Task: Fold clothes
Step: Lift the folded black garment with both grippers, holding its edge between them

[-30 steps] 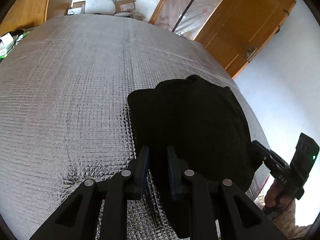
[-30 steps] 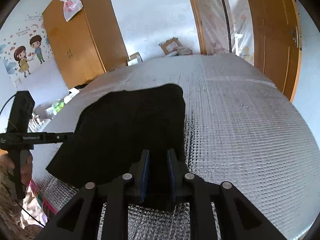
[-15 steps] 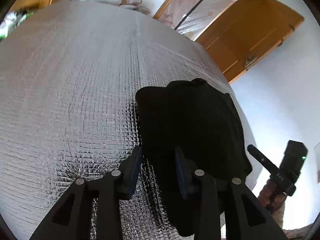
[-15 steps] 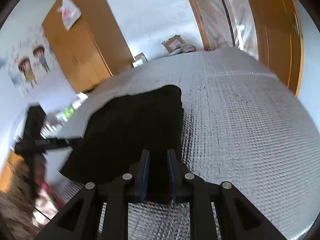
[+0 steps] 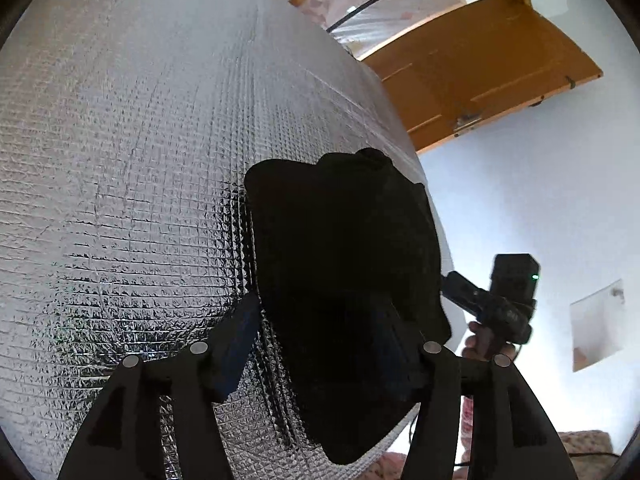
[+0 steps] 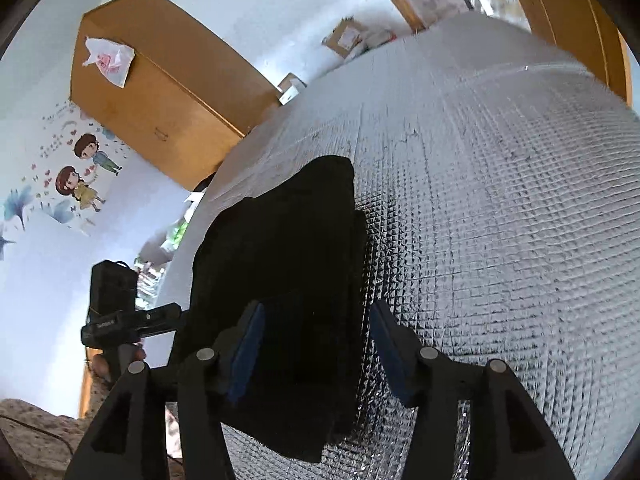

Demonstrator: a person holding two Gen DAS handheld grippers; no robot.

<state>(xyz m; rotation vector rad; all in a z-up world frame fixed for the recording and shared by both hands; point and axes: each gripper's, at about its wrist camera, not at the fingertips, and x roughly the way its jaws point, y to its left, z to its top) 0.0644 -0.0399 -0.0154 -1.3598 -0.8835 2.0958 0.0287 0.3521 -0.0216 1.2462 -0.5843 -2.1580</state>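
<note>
A: Black folded garment [image 5: 344, 264] — where?
B: Flat on silver quilted foil sheet [image 5: 132, 152], near its front edge, close to the corner. Front end of cloth overhangs edge a bit in left wrist view.

A: Left gripper [image 5: 320, 332] — state?
B: Wide apart, nothing held. Blue-padded left finger [image 5: 240, 332] just beside cloth's left edge, over bare foil. Other finger dark against the cloth, hard to make out. Cloth lies between and beyond the fingers; contact w/ cloth can't be told.

A: Right gripper [image 6: 314, 344]?
B: Also spread wide, empty. Left blue pad [image 6: 248, 344] over the cloth, right blue pad [image 6: 386, 344] off the cloth's right edge, over foil. Garment [image 6: 280, 256] runs fwd from between the fingers, layered edges visible at near end.

A: Each gripper seen from the other cam?
B: Yes. Right unit [image 5: 500, 300] at far right of left view, gripped by a hand [image 5: 480, 340], just beyond cloth's right side. Left unit [image 6: 120, 316] at left of right view, tip touching or nearly at cloth's left side — can't tell which.

A: Surroundings?
B: Wooden door [image 5: 472, 64] behind sheet; wooden wardrobe [image 6: 156, 92] w/ plastic bag [image 6: 108, 60] on top, cartoon wall stickers [image 6: 80, 176], cardboard box [image 6: 346, 36] at back.
</note>
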